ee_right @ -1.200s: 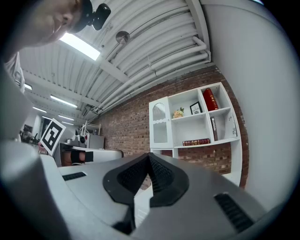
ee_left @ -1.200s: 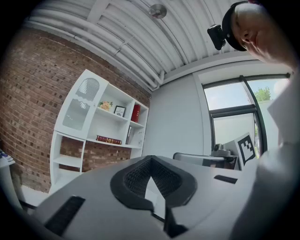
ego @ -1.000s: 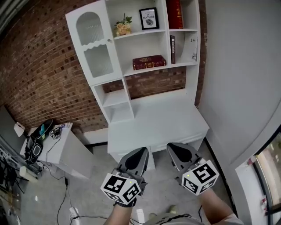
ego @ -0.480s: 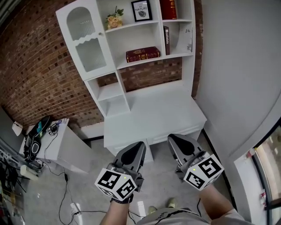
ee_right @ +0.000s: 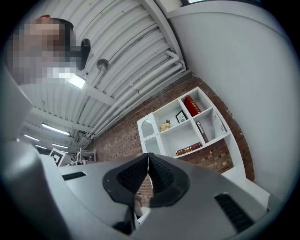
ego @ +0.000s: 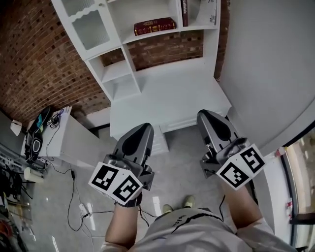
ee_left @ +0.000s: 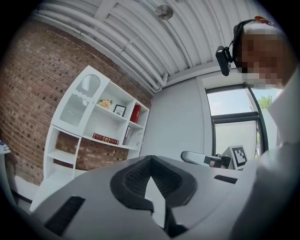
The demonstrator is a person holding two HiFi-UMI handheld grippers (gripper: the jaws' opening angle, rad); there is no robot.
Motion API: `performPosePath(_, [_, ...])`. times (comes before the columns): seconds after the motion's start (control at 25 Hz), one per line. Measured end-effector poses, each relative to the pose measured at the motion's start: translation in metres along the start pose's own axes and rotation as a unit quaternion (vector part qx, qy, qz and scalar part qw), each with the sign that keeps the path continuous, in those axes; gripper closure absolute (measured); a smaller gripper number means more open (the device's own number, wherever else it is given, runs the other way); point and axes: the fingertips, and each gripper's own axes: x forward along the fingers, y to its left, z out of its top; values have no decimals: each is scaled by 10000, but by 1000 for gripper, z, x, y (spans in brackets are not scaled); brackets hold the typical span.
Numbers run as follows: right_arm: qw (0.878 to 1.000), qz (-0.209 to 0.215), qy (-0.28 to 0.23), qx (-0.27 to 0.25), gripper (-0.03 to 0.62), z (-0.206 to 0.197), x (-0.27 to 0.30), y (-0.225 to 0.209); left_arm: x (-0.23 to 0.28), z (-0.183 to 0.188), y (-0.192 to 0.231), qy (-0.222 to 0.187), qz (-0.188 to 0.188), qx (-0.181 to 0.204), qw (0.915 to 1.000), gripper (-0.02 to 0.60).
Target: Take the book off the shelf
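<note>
**Object position.** The book (ego: 154, 25) lies flat on a board of the white shelf unit (ego: 118, 74), toward the right end of that board and close to the upright divider. Its spine faces the front edge. Judged from this, the spine is offered to a frontal grasp and nothing rests on top to hinder removal. A dark upright book (ego: 184, 7) stands in the next bay, just past the divider.

**Gripper state.** The left gripper (ego: 143, 129) and the right gripper (ego: 206, 115) each have their jaws together, with the pads meeting at the tips and nothing between them. This is probably a carrying configuration, since neither gripper is at the shelf. Both hang over the floor (ego: 182, 152), near the front edge of the counter (ego: 167, 93) and well apart from the book. The jaws must be opened before any grasp.

**Arm pose.** Both forearms extend forward from the body, side by side. Each gripper points toward the shelf unit, roughly level with a slight upward tilt. The marker cubes sit nearest the person. The right gripper reaches slightly further toward the counter than the left
</note>
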Motion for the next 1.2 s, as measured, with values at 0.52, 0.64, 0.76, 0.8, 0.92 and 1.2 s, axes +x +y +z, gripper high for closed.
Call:
performPosePath(0.52, [10000, 24, 52, -51, 576, -6, -20, -49, 42, -28, -11, 40, 188, 15, 9998, 571])
performPosePath(0.64, [9999, 69, 35, -137, 576, 0, -18, -55, 54, -26, -9, 14, 209, -5, 9998, 571])
performPosePath(0.76, [9997, 100, 58, -215, 576, 1, -11, -63, 68, -27, -2, -3, 212, -53, 9998, 571])
performPosePath(0.8, [9997, 89, 89, -226, 576, -2, -8, -68, 73, -28, 1, -6, 209, -71, 9998, 571])
performPosePath(0.92, [9995, 47, 173, -253, 576, -9, 8, -81, 89, -31, 17, -14, 184, -117, 9998, 571])
performPosePath(1.2, [9985, 156, 272, -445, 574, -21, 72, -104, 134, -25, 77, -49, 163, -103, 9998, 571])
